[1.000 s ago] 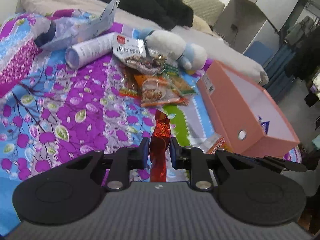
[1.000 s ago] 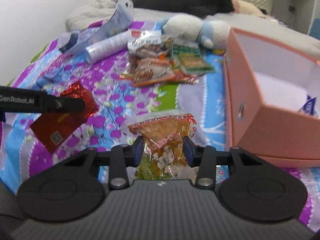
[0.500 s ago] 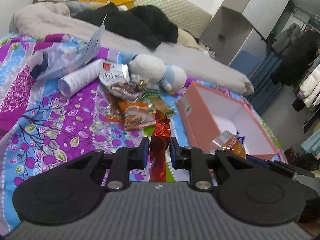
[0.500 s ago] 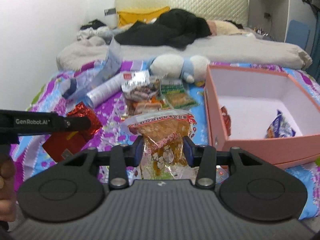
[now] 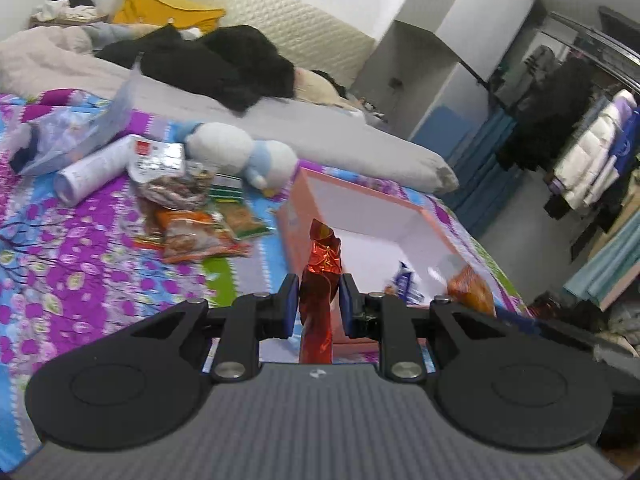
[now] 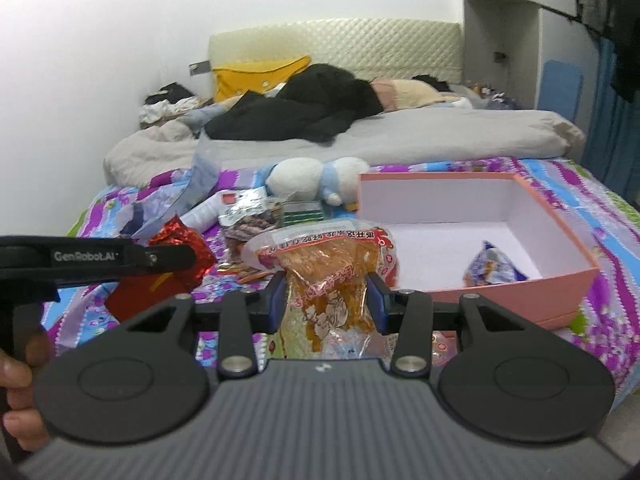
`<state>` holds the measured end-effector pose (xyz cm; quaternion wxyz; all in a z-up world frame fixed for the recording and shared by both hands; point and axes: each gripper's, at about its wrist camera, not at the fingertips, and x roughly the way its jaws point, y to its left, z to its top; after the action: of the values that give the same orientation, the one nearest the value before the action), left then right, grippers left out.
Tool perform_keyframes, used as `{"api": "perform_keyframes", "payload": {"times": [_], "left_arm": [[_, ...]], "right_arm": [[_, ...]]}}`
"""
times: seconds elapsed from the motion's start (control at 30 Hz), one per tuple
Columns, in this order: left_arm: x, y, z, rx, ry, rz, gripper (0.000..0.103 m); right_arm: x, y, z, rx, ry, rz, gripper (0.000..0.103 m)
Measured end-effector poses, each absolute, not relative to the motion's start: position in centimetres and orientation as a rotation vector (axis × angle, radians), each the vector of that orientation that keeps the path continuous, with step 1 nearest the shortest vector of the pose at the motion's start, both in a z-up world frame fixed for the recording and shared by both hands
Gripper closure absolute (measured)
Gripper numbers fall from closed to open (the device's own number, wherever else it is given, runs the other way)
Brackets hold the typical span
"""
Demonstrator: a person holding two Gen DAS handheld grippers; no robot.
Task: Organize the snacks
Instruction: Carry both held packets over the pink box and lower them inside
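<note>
Over on the bed (image 6: 580, 184), left to right: the left tongs (image 5: 319, 307) are clamped on a crinkly red foil packet (image 5: 320, 276), the right tongs (image 6: 327, 297) pinch an orange snack bag (image 6: 326, 276), both up in the air by the pink box (image 6: 472, 280). My worry: both go for the box together and bump, or the slippery foil slides out short of it.

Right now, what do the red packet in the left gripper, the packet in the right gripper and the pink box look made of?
Red packet: shiny metallic foil, going by its crinkles and glints. Orange snack packet: clear glossy plastic film; the contents show through. Pink box: probably matte cardboard, with stiff flat walls and a white lining.
</note>
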<state>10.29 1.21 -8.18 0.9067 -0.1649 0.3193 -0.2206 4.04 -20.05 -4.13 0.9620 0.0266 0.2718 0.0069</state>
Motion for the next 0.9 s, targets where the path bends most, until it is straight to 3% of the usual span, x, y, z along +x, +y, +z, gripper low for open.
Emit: {"api": "perform_keyframes", "payload": {"times": [0.4, 0.9], "left_arm": [[13.8, -3.9, -7.0, -0.311, 0.700, -0.510, 0.078], [33.9, -16.4, -9.4, -0.237, 0.860, -0.596, 0.078]], "right_arm": [[4.7, -24.9, -4.4, 0.123, 0.580, -0.060, 0.058], [22.4, -33.1, -7.1, 0.155, 0.723, -0.108, 0.058]]}}
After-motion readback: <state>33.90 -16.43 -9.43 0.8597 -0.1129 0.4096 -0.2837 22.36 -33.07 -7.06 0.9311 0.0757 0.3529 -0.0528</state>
